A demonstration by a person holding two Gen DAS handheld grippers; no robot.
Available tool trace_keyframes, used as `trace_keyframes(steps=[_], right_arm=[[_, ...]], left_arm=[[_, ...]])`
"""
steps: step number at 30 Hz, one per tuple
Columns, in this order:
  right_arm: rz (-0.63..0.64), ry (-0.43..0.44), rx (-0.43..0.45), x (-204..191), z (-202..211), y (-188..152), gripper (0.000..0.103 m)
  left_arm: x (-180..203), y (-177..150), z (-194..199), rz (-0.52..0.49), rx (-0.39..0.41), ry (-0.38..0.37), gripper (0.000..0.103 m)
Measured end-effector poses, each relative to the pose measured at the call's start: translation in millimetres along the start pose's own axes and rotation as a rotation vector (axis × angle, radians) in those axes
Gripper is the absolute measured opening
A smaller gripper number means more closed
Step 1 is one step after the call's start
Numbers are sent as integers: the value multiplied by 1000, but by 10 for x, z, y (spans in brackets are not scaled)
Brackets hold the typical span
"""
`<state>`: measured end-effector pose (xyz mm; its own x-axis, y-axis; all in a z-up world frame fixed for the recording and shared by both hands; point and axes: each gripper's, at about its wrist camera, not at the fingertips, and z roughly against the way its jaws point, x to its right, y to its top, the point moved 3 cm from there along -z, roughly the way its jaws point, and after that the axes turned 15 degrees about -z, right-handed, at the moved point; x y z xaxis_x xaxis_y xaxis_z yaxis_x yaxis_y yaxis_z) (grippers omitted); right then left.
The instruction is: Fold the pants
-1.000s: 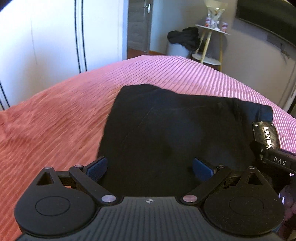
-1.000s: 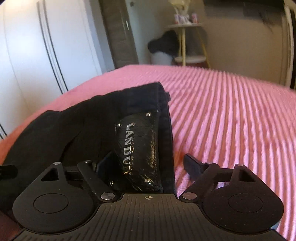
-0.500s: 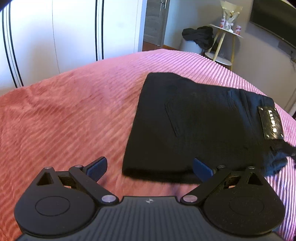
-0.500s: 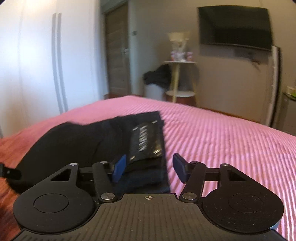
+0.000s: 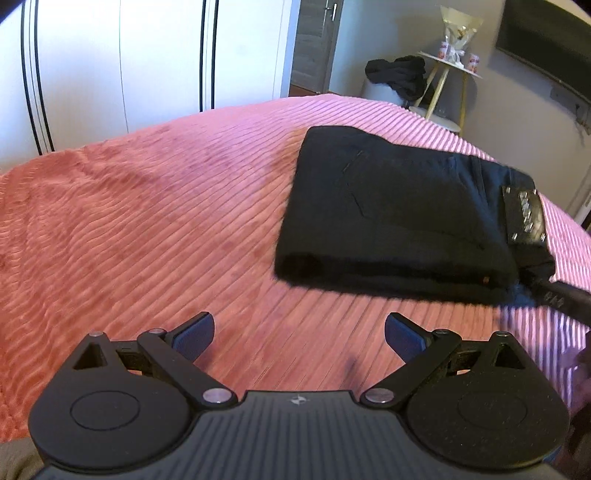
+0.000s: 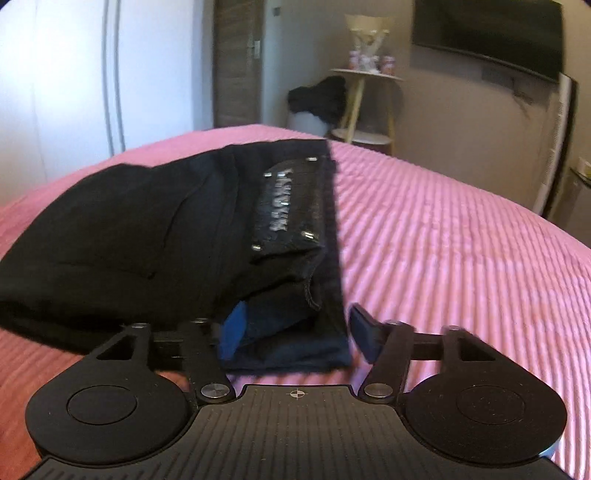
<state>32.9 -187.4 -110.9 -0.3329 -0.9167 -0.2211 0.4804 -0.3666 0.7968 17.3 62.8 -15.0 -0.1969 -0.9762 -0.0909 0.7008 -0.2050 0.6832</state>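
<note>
Pants: black pants (image 5: 399, 206) folded into a compact rectangle, lying flat on the pink ribbed bedspread (image 5: 147, 221), toward the bed's far right side in the left wrist view; the layered fold edge faces the cameras.
Waistband patch: a dark leather label (image 6: 288, 206) with metal letters and corner rivets sits on top at the pants' right end; the lettering is too blurred to read.
Loose end: in the right wrist view the waistband end near the camera gapes a little, with layers of cloth showing inside.
Right gripper: right gripper (image 6: 295, 332) low at that waistband end, tongs apart, the cloth lying between its blue pads (image 6: 231, 332); whether the pads touch the cloth cannot be told.
Left gripper: left gripper (image 5: 297, 336) above bare bedspread, short of the pants' near edge, tongs wide apart with nothing between them.
Room beyond the bed: white wardrobe doors (image 5: 110, 66), a small round side table (image 5: 448, 64), a dark heap of clothes (image 5: 399, 74) beside it, and a wall-mounted screen (image 6: 487, 33).
</note>
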Motion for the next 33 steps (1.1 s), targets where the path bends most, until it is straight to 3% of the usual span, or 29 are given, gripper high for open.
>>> trace_keyframes(steps=[4, 8, 13, 18, 24, 33], right_arm=[[40, -96, -63, 32, 215, -104, 79], [-6, -58, -139, -67, 498, -177, 100], [-14, -8, -148, -261, 752, -320, 103], [90, 39, -67, -511, 875, -402, 103], [181, 15, -90, -661, 788, -484, 103], [181, 27, -100, -657, 760, -496, 103]], left_arm=[[1, -39, 60, -6, 7, -13, 99], [87, -34, 67, -54, 8, -9, 99], [165, -58, 43, -101, -6, 0, 99], [169, -66, 41, -101, -10, 6, 99], [204, -75, 9, -114, -16, 22, 99], [270, -94, -72, -141, -36, 36, 99]])
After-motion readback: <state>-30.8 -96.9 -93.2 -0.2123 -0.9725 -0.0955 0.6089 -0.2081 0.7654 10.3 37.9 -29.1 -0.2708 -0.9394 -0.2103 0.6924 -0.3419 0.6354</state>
